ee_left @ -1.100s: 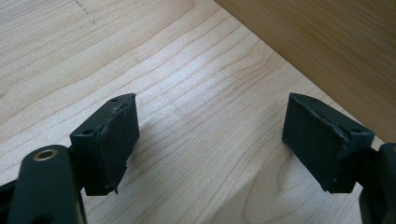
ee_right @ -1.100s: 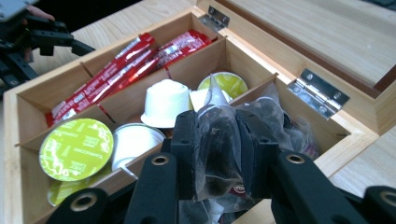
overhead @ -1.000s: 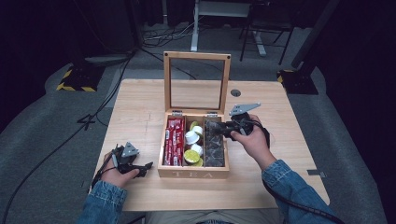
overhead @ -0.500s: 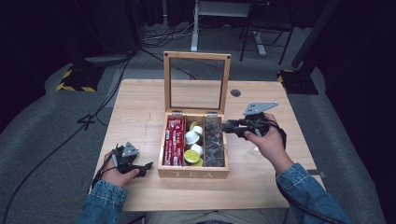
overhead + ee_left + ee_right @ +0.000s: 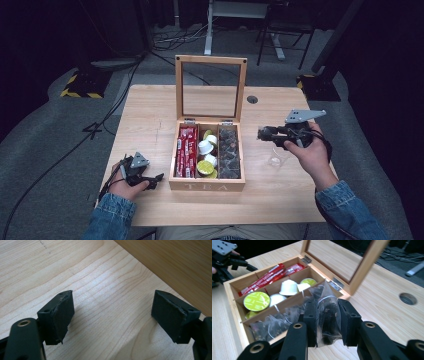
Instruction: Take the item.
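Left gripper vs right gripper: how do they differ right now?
The left gripper has its jaws open with nothing between them; the right gripper is shut on a clear tea bag of dark leaves. The left gripper sits low at the table by the tea box; the right gripper is held up beside the box's right side. Both have black padded jaws.

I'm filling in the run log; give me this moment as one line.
right gripper: shut on tea bag, beside tea box | left gripper: open, empty, over table | box lid: open
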Motion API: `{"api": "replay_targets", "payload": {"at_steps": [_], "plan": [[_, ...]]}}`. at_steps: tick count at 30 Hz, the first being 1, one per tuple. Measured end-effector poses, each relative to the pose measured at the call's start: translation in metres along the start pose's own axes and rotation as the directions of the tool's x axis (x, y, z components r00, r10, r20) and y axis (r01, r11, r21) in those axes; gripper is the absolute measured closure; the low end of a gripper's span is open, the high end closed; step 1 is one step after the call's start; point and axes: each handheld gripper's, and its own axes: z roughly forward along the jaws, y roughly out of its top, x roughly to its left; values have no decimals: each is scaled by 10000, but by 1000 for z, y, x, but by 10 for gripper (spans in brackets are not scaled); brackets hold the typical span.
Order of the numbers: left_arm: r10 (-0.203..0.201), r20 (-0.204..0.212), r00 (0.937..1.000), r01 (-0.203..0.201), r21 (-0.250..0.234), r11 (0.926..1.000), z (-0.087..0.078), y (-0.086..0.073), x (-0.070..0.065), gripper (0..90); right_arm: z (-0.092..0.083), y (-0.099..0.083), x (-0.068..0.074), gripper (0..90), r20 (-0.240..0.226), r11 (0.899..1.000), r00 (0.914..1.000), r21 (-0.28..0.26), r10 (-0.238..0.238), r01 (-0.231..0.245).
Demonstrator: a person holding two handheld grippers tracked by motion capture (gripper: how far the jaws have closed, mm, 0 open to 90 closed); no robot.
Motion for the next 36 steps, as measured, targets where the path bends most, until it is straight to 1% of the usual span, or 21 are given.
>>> {"api": "replay_targets", "payload": {"at_steps": [4, 6, 7, 9, 17, 20, 23, 26, 32, 36], "plan": [[-27, -5, 10000, 27, -26, 10000, 0, 0, 0, 189, -11, -6, -6, 703, 352, 9997, 9992, 123, 187, -191], [-11, -12, 10000, 11, -23, 10000, 0, 0, 0, 189, -13, -7, -8, 703, 406, 9996, 9989, 114, 235, -240], [-8, -15, 10000, 8, -26, 10000, 0, 0, 0, 189, -19, -10, -12, 703, 540, 9993, 9980, 144, 330, -339], [-8, -22, 10000, 8, -28, 10000, 0, 0, 0, 189, -23, -12, -14, 703, 692, 9989, 9968, 212, 400, -415], [-10, -14, 10000, 10, -19, 10000, 0, 0, 0, 188, -33, -25, -22, 703, 1113, 9969, 9919, 414, 620, -670], [-10, -8, 10000, 10, -19, 10000, 0, 0, 0, 188, -35, -29, -24, 703, 1330, 9956, 9890, 591, 646, -730], [-8, -11, 10000, 8, -17, 10000, 0, 0, 0, 188, -34, -33, -27, 703, 1683, 9931, 9843, 950, 525, -692], [-6, -11, 10000, 6, -18, 10000, 0, 0, 0, 188, -33, -37, -29, 704, 1796, 9903, 9822, 1153, 556, -771], [-4, -14, 10000, 4, -18, 10000, 0, 0, 0, 188, -28, -42, -30, 705, 1855, 9824, 9811, 1660, 544, -858], [-6, -10, 10000, 6, -18, 10000, 0, 0, 0, 188, -25, -44, -31, 705, 1820, 9791, 9815, 1810, 593, -927]]}}
